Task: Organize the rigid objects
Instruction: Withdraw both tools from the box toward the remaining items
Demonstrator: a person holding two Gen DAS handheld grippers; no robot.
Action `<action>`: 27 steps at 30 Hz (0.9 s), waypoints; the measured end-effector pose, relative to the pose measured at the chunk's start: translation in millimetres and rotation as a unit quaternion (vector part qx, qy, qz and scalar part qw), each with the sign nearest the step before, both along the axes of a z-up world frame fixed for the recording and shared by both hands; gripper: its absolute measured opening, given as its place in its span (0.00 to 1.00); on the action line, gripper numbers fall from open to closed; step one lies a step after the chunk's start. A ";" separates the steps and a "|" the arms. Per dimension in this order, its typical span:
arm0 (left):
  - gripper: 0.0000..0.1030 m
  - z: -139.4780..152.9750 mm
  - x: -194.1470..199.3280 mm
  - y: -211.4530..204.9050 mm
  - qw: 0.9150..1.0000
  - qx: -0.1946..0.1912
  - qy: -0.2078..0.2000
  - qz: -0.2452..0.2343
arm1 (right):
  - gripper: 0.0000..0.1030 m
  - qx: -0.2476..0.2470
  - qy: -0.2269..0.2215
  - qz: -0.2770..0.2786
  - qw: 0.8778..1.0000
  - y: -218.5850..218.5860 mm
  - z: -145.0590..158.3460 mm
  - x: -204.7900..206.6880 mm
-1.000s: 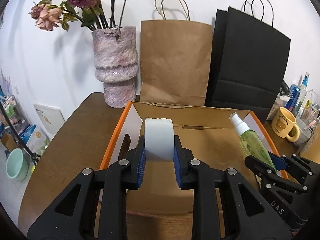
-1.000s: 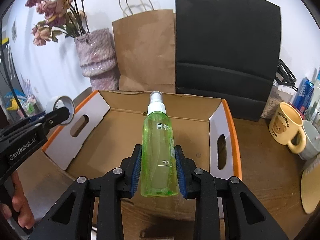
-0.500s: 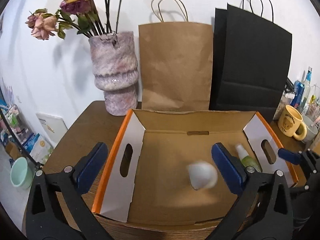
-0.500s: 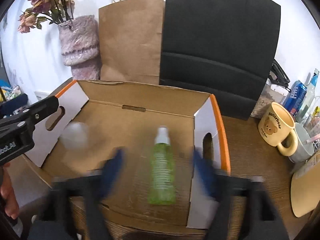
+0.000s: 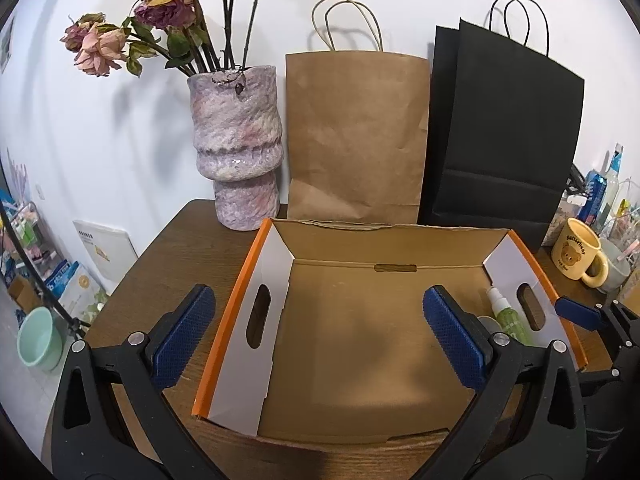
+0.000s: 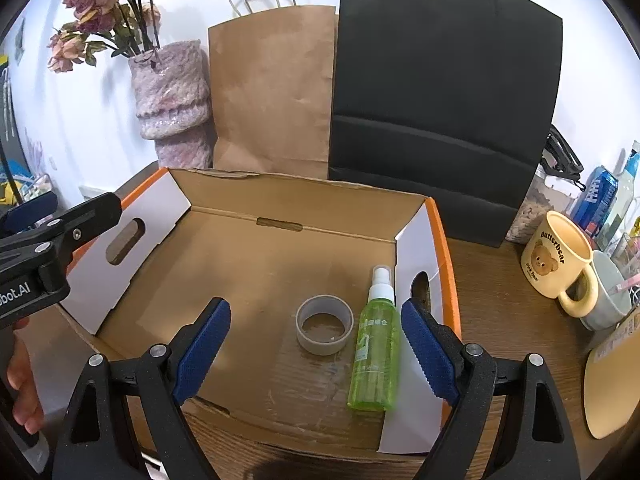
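An open cardboard box (image 6: 444, 236) with orange edges stands on the brown table. On its floor at the right lie a grey tape roll (image 6: 324, 324) and, beside it against the right wall, a green spray bottle (image 6: 376, 344). My right gripper (image 6: 316, 344) hangs open above the box's near edge, the roll and bottle below its fingers, touching neither. In the left wrist view the box (image 5: 248, 280) is ahead, the bottle (image 5: 505, 314) peeks past my right finger, and the roll is mostly hidden. My left gripper (image 5: 320, 332) is wide open and holds nothing.
Behind the box stand a pink vase of dried flowers (image 5: 236, 160), a brown paper bag (image 5: 356, 136) and a black paper bag (image 5: 504, 140). A yellow bear mug (image 6: 556, 264), a grey cup and cans crowd the right of the table. A person's hand (image 6: 22, 384) holds the left gripper.
Both grippers were shut, the left on the tape roll, the right on the spray bottle. Both opened; the roll and bottle dropped into the box and now lie still.
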State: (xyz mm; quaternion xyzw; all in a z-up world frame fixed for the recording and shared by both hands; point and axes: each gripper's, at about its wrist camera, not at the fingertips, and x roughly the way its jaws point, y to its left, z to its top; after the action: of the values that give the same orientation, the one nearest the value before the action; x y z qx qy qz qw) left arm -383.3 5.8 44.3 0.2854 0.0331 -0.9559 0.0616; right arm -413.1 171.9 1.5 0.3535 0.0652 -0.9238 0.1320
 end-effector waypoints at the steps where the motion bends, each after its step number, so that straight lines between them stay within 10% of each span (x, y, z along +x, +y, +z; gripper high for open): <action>1: 1.00 1.1 2.8 -1.0 1.000 0.004 0.001 0.000 | 0.89 -0.002 0.002 0.000 1.000 0.6 1.0 1.7; 27: 1.00 11.6 88.0 -3.3 1.000 0.008 0.027 -0.004 | 0.89 -0.034 0.068 0.004 0.997 28.6 29.3 95.4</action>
State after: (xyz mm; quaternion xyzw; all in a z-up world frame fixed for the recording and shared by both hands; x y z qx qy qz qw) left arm -295.4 2.6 55.8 0.2600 0.0406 -0.9632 0.0543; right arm -317.7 200.6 30.8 0.2850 0.0443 -0.9468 0.1426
